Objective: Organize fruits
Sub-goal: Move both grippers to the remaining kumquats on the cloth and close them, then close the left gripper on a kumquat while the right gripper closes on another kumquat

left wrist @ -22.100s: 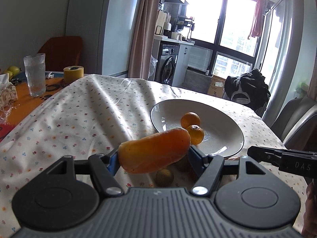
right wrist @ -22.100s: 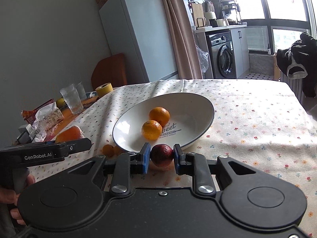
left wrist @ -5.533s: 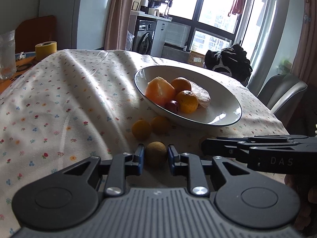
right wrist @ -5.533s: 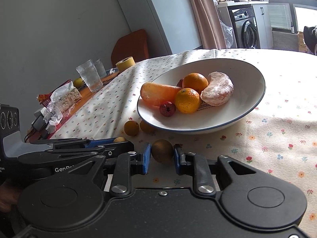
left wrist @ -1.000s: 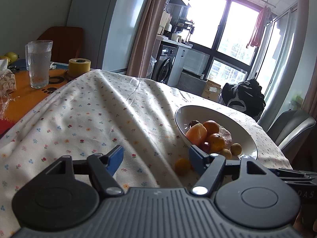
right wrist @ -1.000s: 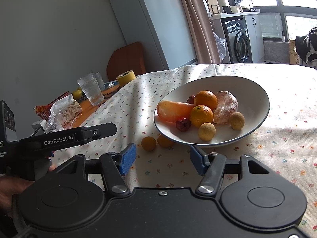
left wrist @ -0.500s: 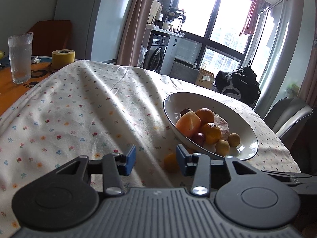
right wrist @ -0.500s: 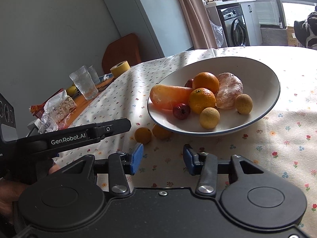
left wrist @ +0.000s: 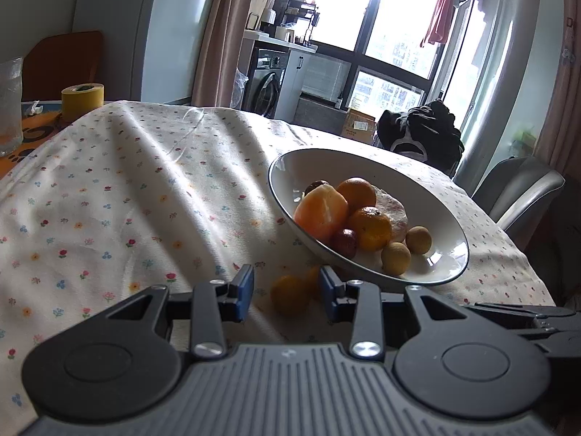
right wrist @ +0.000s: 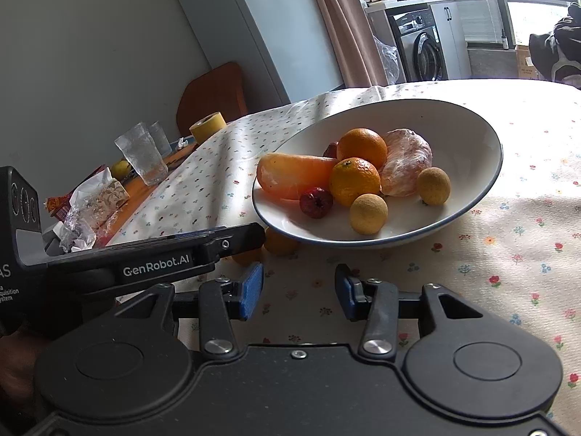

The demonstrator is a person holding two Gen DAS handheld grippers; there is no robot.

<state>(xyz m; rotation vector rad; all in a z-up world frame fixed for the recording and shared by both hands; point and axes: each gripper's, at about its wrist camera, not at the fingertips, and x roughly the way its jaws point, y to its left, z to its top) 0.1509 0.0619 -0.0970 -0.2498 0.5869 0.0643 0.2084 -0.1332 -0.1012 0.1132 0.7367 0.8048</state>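
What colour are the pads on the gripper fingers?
Blue. The pads show best in the right wrist view.

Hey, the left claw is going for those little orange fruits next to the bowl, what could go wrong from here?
1. The two small orange fruits lie touching beside the bowl; the open left claw may close on one and nudge the other away.
2. They sit against the bowl's rim, so a finger could bump or tip it.
3. The open right claw hovers close by; the two could collide.
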